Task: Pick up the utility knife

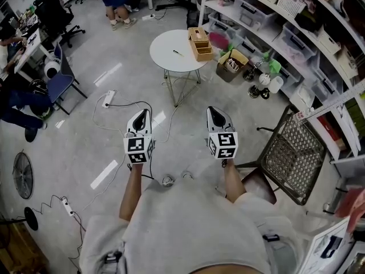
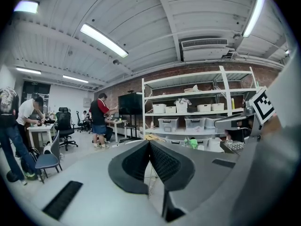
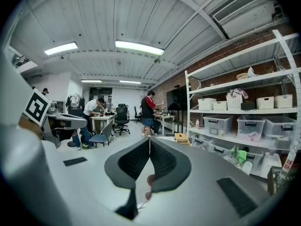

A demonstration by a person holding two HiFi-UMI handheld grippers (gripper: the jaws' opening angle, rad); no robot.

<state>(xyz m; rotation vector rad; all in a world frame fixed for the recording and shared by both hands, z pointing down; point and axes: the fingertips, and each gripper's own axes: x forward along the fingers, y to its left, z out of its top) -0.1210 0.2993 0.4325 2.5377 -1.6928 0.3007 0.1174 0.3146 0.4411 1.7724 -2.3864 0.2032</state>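
A small dark thing that may be the utility knife lies on the round white table ahead, left of a wooden box; it is too small to make out for sure. My left gripper and right gripper are held side by side above the floor, well short of the table, both pointing toward it. In the left gripper view the jaws are pressed together with nothing in them. The right gripper is likewise shut and empty; the wooden box shows just beyond it.
A mesh folding chair stands close at the right. Cables and a power strip cross the floor between me and the table. Shelves with bins line the right side. A blue chair, a floor fan and people at desks are at the left.
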